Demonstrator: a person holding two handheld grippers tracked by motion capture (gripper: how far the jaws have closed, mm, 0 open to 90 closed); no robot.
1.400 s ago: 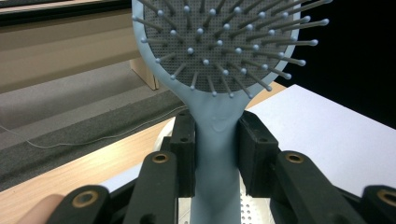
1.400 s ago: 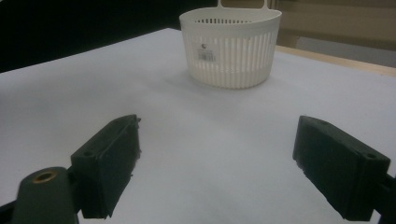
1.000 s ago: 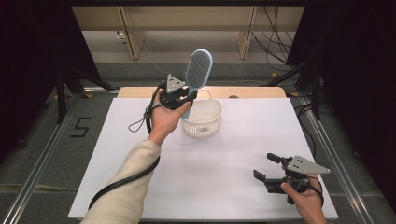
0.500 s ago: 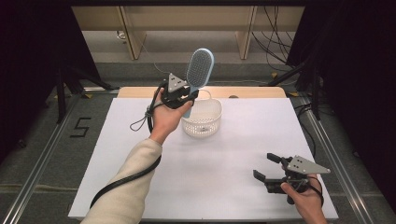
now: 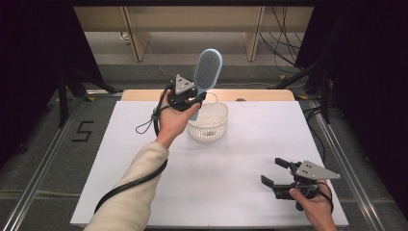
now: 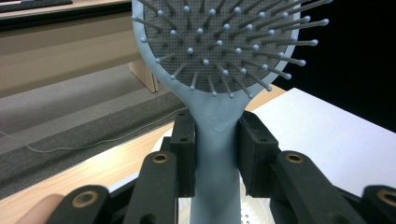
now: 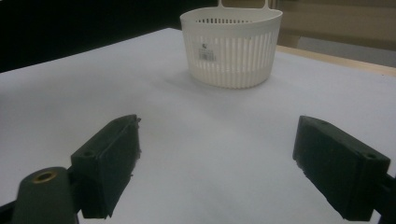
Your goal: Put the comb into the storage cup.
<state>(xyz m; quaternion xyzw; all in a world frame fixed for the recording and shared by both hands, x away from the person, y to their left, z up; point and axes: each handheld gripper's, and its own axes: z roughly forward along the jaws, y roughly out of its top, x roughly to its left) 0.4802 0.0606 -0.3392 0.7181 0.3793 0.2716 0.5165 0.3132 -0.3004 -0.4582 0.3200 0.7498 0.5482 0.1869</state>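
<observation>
You are holding the hairbrush (image 5: pixel 206 73) in your left gripper (image 5: pixel 188 99), its jaws pinching the handle just below the bristled head. The brush's long axis is standing nearly upright, head up and tilted slightly away, with the handle's lower end hanging directly over the white basket (image 5: pixel 209 126) near the table's (image 5: pixel 240 163) far edge. A straight descent should be dropping it inside. Your right gripper (image 5: pixel 276 173) is resting by the table's near right corner, jaws spread wide around nothing, well apart from the basket.
</observation>
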